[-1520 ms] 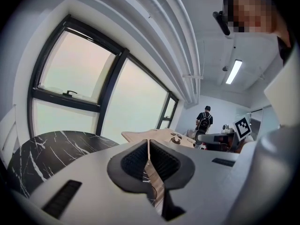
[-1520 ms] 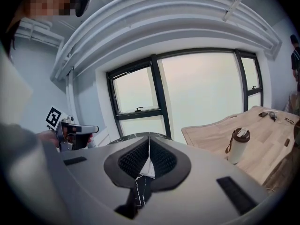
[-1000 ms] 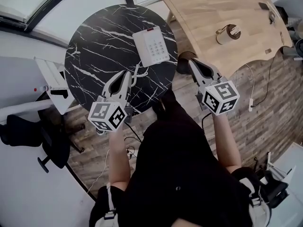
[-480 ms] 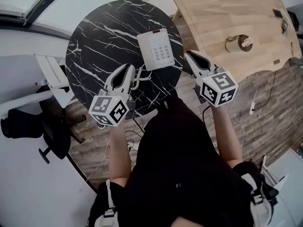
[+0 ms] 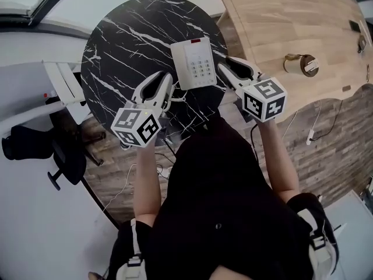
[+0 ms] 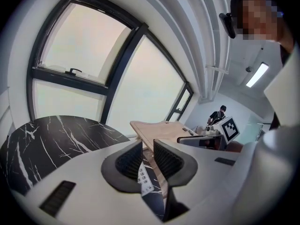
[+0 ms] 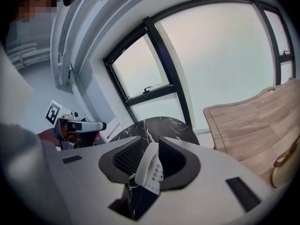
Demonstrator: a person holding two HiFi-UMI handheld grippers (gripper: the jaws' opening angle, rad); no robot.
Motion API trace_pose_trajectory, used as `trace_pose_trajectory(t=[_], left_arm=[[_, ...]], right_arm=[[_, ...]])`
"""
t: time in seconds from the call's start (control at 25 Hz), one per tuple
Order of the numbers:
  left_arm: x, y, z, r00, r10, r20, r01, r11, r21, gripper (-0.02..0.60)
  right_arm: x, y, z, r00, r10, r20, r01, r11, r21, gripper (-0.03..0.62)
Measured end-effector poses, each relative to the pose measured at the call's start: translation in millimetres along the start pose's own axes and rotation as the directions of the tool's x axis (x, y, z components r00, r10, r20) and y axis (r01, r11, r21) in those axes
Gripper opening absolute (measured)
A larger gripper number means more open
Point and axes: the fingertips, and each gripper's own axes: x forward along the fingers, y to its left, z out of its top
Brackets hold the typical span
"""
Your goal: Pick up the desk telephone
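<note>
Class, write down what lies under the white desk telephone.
The desk telephone rests on the round black marble table, near its edge. The patch of tabletop directly beneath it is covered by the phone's body and cannot be seen.

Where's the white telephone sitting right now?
In the head view, the telephone lies on the round black marble table, toward its right edge, the side nearest the wooden table.
</note>
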Motion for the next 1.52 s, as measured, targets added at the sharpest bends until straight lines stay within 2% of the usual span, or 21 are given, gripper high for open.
trace_pose_trajectory(t=[0.08,0.32,0.48,0.64,1.0,1.24,1.52], left_arm=[[8,4,-6,1.0,0.01,-0.024,-0.011,1.0,-0.013,0.096],[30,12,-25,0.997,0.026,-0.079,-0.03,0.998,-0.051,0.127],[38,14,-34,0.994,0.018,-0.111,-0.026,0.998,-0.063,0.147],[45,20,-45,0.989,0.016,-0.144,-0.028,0.996,-0.082,0.177],[50,42,-90,0.977,-0.017,-0.213,-0.019,0.986,-0.168,0.211],[61,57,-123,0.961,-0.064,-0.268,0.003,0.975,-0.221,0.248],[87,78,-148,0.939,-0.1,-0.329,0.025,0.974,-0.225,0.285]], right_arm=[[8,-7,-5,1.0,0.004,-0.023,-0.004,1.0,0.011,0.128],[31,-20,-27,0.994,0.044,-0.101,-0.039,0.998,0.057,0.185],[46,-24,-43,0.987,0.054,-0.151,-0.041,0.995,0.093,0.244],[59,-26,-57,0.98,0.066,-0.187,-0.044,0.992,0.12,0.273],[85,-39,-106,0.957,0.048,-0.287,-0.005,0.989,0.148,0.305],[93,-47,-127,0.951,0.013,-0.309,0.033,0.989,0.144,0.313],[105,-60,-151,0.938,-0.026,-0.347,0.085,0.984,0.156,0.319]])
